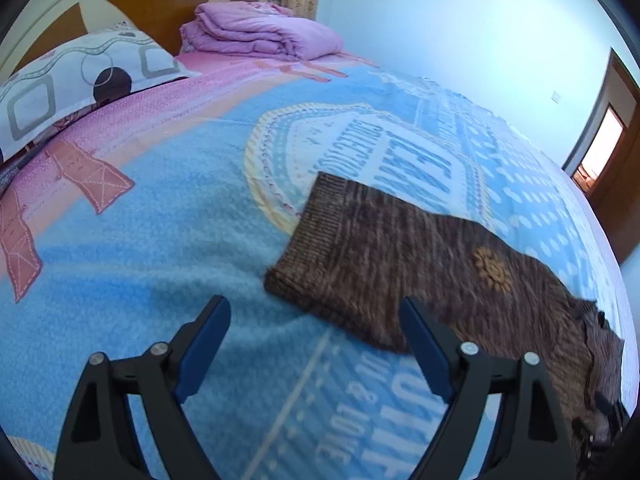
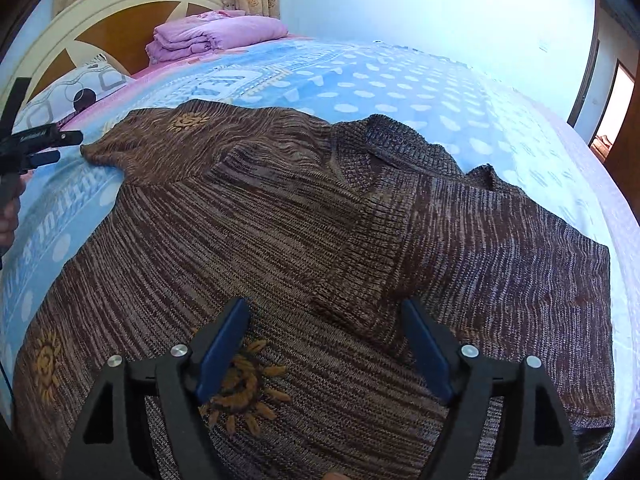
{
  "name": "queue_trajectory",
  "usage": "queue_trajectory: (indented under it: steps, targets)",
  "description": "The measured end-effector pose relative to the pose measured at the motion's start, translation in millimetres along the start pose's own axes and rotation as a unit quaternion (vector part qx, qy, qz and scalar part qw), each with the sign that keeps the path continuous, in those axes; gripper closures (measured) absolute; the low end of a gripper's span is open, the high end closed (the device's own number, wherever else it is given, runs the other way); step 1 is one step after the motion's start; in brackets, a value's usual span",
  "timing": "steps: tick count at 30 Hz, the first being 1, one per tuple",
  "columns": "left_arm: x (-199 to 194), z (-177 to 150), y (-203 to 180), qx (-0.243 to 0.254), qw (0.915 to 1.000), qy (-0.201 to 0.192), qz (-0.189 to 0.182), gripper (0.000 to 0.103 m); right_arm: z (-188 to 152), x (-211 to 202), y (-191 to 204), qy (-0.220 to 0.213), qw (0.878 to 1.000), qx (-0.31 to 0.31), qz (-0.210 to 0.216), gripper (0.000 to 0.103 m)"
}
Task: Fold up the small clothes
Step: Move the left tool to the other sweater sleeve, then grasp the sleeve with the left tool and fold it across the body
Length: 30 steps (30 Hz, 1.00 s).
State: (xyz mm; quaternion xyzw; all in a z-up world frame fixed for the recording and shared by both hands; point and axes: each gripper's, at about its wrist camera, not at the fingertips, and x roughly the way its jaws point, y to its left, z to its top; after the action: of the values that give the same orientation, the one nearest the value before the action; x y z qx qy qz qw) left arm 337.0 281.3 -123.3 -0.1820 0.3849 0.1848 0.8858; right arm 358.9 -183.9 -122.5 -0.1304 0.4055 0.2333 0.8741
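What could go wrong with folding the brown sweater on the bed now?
The right sleeve already lies folded across the sweater; a careless tug might undo it. The left gripper, open beside the left sleeve cuff, could pinch the blue blanket too. The right gripper hangs open over the chest and might snag the knit.

we see sweater (image 2: 304, 248) on bed blanket (image 1: 160, 220) | our left gripper (image 1: 314, 320) near its left sleeve | pillow (image 1: 72, 80), folded quilt (image 1: 260, 32) far

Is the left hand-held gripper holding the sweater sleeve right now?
No. The left hand-held gripper is open above the blue blanket, with the brown sweater's sleeve cuff lying flat just beyond its fingers.
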Motion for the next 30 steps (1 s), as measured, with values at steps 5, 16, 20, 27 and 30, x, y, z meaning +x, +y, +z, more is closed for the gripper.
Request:
queue_trajectory:
  steps: [5, 16, 20, 27, 30]
  targets:
    - [13, 4, 4, -0.008, 0.9999, 0.009, -0.004, 0.026, -1, 1, 0, -0.001, 1.000, -0.001, -0.001, 0.023]
    - [33, 10, 5, -0.031, 0.9970, 0.026, -0.066, 0.094, 0, 2, 3, -0.002, 1.000, -0.006, -0.008, 0.021]
    - [23, 15, 9, -0.054, 0.9937, 0.004, -0.098, 0.095, -1, 2, 3, -0.003, 1.000, -0.006, -0.008, 0.021]
    - [0, 26, -9, -0.047, 0.9905, -0.014, -0.128, 0.095, 0, 1, 1, -0.004, 1.000, -0.001, 0.000, 0.020]
    - [-9, 31, -21, -0.047, 0.9885, -0.008, -0.144, 0.095, 0, -9, -11, -0.013, 0.999, 0.034, 0.015, 0.020]
